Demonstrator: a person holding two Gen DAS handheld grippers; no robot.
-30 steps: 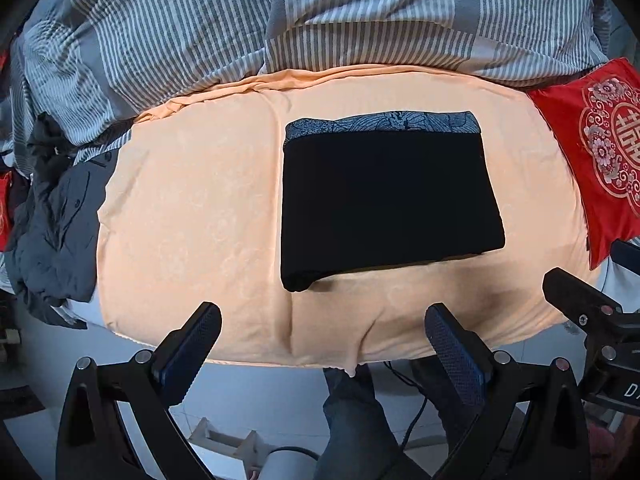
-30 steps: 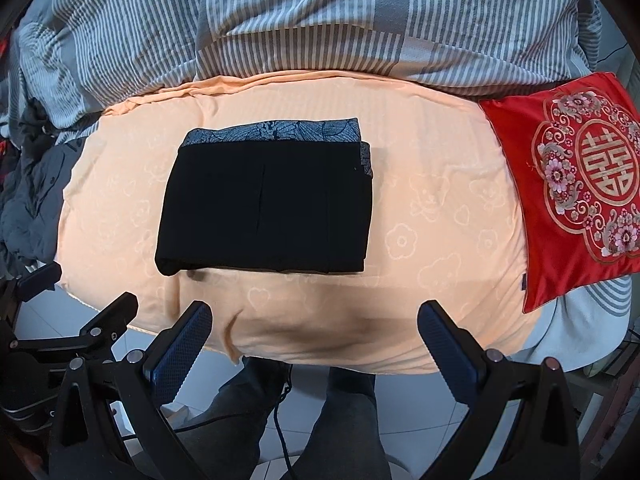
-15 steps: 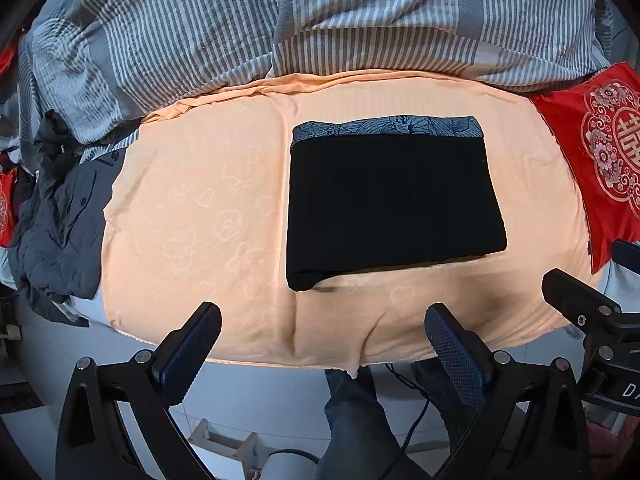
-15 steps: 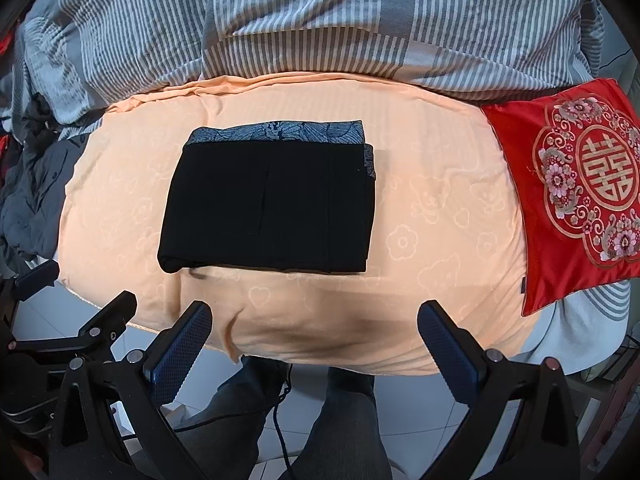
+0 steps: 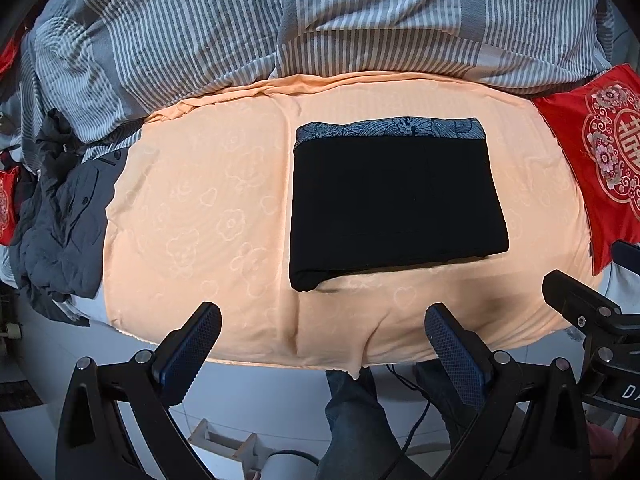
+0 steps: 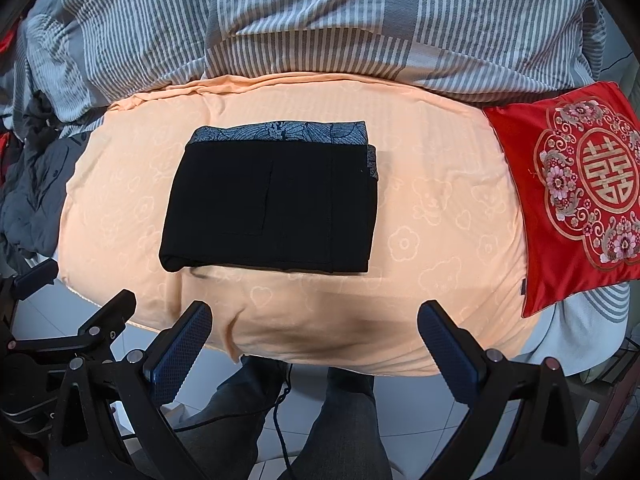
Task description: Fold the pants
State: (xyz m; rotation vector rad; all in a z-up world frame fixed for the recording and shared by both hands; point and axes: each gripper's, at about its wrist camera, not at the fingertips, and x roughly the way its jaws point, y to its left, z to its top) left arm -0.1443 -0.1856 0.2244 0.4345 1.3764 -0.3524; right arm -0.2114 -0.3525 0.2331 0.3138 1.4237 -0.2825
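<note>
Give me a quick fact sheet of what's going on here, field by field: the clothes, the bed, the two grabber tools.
pants: black pants, folded into a flat rectangle, grey patterned band along the far edge
surface: peach sheet with faint bear and flower print
right of pants: red cushion with gold emblem
behind: striped duvet
left edge: dark grey garment, crumpled
left gripper: open, holds nothing, off the bed's near edge
right gripper: open, holds nothing, off the near edge

Red cushion (image 5: 600,168) cut off by right edge in left view; dark jacket (image 6: 28,200) cut by left edge; pants' (image 6: 272,200) inner folds hidden.
</note>
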